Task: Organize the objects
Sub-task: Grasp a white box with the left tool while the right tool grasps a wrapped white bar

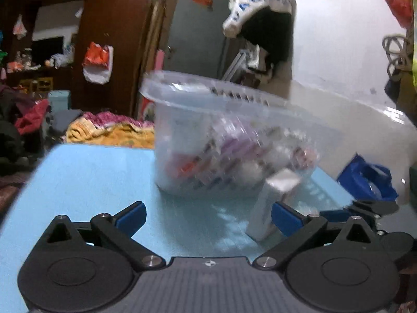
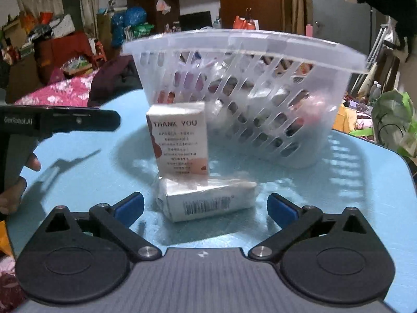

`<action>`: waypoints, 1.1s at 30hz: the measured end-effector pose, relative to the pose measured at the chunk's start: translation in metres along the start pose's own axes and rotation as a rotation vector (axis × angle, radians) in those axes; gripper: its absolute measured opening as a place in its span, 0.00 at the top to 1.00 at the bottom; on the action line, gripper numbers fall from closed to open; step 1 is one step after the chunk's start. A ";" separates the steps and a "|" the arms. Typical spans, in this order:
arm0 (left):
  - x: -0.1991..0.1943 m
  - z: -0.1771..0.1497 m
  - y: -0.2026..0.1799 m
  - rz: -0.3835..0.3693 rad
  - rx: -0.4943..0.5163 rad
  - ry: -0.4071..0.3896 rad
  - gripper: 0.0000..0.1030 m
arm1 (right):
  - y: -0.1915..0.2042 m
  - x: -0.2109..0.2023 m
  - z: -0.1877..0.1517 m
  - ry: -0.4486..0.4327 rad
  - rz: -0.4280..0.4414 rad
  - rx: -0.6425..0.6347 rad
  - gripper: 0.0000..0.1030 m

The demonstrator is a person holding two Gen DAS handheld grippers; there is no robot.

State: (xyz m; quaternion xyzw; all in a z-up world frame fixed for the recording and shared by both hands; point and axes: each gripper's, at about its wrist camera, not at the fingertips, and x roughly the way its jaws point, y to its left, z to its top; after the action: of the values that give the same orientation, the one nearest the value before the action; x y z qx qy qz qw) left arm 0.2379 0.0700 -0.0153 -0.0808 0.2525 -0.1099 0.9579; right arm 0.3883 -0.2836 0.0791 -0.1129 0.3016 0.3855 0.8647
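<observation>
A clear plastic basket (image 2: 336, 60) with several small packages inside stands on the blue table (image 2: 338, 187); it also shows in the left wrist view (image 1: 182, 96). In front of it a white "THANK YOU" box (image 2: 179, 140) stands upright, and a wrapped white box with a barcode (image 2: 208, 202) lies flat before it. My right gripper (image 2: 206, 206) is open, its jaws on either side of the flat box. My left gripper (image 1: 208, 216) is open and empty; an upright white box (image 1: 273, 200) stands by its right finger (image 1: 285, 217). The left tool (image 2: 60, 124) shows in the right view.
Blue table edge (image 1: 39, 167) at left, with piled clothes and bedding (image 1: 109, 130) beyond it. A blue bag (image 1: 367, 180) sits past the table's right edge. A green bag (image 2: 393, 120) lies right of the table.
</observation>
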 end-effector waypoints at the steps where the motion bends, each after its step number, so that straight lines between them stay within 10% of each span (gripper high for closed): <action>1: 0.002 -0.003 -0.005 -0.012 0.013 0.006 0.01 | 0.004 0.002 -0.001 0.012 -0.008 -0.009 0.13; 11: 0.017 -0.006 -0.044 -0.027 0.092 0.006 0.02 | 0.000 -0.021 -0.016 -0.025 -0.073 -0.027 0.21; 16: 0.024 -0.008 -0.057 -0.020 0.110 0.014 0.17 | -0.013 -0.027 -0.018 -0.057 -0.043 0.035 0.21; 21: 0.029 -0.011 -0.062 -0.024 0.118 0.036 0.56 | -0.010 -0.034 -0.019 -0.103 -0.036 0.021 0.21; 33: -0.015 -0.020 -0.042 -0.025 0.127 -0.070 0.64 | -0.013 -0.036 -0.020 -0.106 -0.024 0.031 0.21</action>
State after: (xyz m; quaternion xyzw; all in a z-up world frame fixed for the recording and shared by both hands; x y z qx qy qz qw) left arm 0.2083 0.0317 -0.0167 -0.0267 0.2102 -0.1346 0.9680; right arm 0.3701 -0.3222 0.0845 -0.0823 0.2598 0.3756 0.8858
